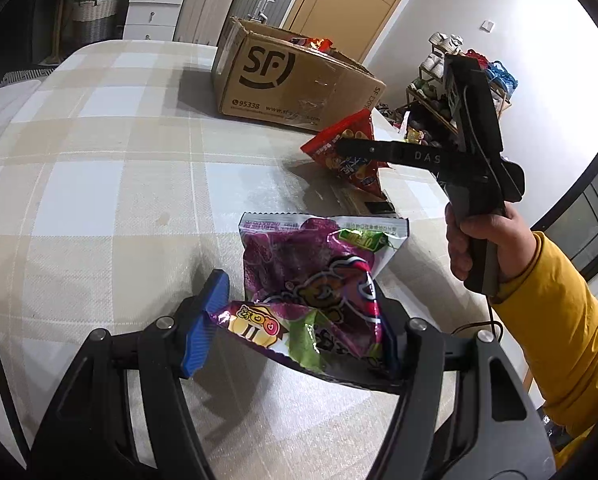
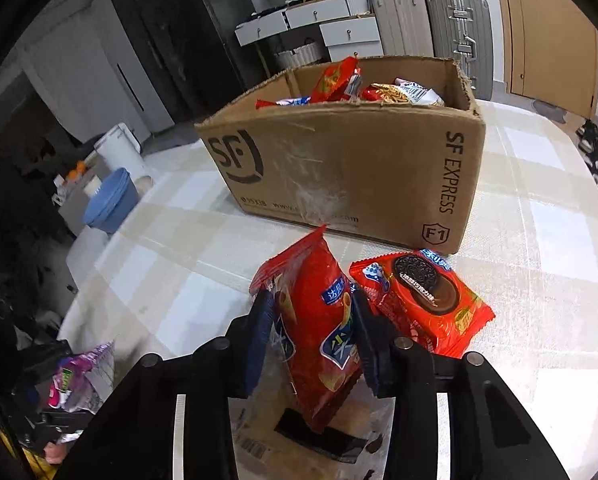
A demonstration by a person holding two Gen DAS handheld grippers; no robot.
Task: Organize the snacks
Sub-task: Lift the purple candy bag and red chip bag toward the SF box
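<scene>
- Left wrist view: left tool (image 1: 295,320) is closed on the lower end of a purple snack bag (image 1: 311,276); the blue pad (image 1: 205,320) presses the crumpled foil on one side, the other finger is mostly hidden behind the bag.
- Purple snack bag's far end reaches toward the bench (image 1: 99,200); cannot tell whether it rests there or is lifted clear.
- Right tool (image 1: 351,148), seen side-on in the same view, grips a red snack pack (image 1: 351,152) held above the bench near its right edge. Cardboard box (image 1: 291,84) stands beyond, well apart from the left tool.
- Right wrist view: right tool (image 2: 311,336) is clamped on the red snack pack (image 2: 319,332), both fingers pressed against its sides, pack upright and off the surface.
- A red cookie pack (image 2: 423,304) lies on the bench (image 2: 539,280) just beside the right finger, near the box corner. A flat pale packet (image 2: 307,440) lies below the held pack.
- Cardboard box (image 2: 339,176) already holds several snack packs (image 2: 359,84), visible above its rim.
- Progress judgement: partly done. Two packs are in hand and not yet boxed; the cookie pack and the flat packet appear left to collect.
</scene>
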